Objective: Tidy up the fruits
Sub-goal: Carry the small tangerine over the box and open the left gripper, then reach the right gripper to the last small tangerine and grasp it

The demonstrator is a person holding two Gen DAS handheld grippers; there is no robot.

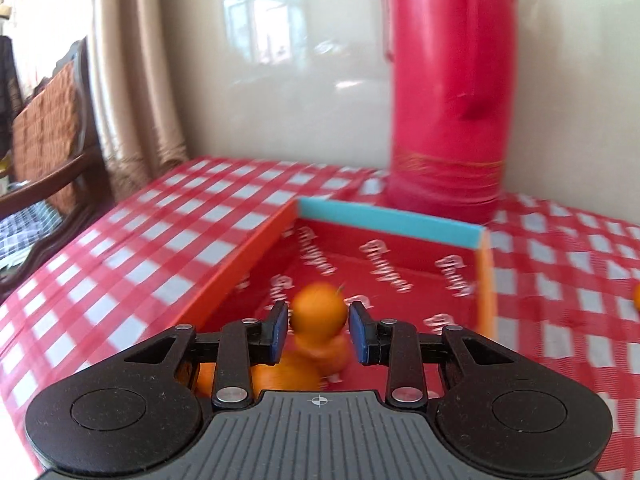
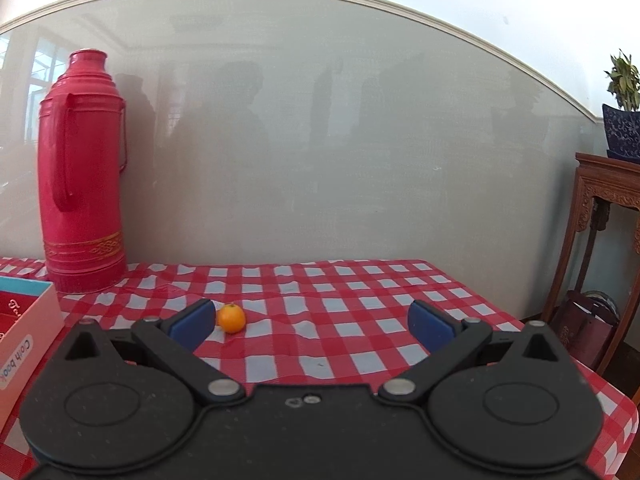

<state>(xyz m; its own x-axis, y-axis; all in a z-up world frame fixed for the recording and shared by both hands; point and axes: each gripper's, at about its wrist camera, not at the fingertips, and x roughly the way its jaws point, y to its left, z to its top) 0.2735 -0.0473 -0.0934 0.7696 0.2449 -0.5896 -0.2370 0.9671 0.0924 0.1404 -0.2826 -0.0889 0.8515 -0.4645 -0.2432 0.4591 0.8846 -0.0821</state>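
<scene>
left gripper [image 1: 318,330]: clamps one orange [image 1: 319,307], three more beneath in box [image 1: 384,220] | right gripper [image 2: 312,322]: open, one mandarin [image 2: 231,318] beside left fingertip [image 2: 194,322]

Bright daylight; left view motion-blurred, right view sharp, fisheye edges bowed.

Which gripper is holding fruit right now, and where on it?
The left gripper pinches a small orange across its sides, above the box. The right gripper is open, empty.
</scene>
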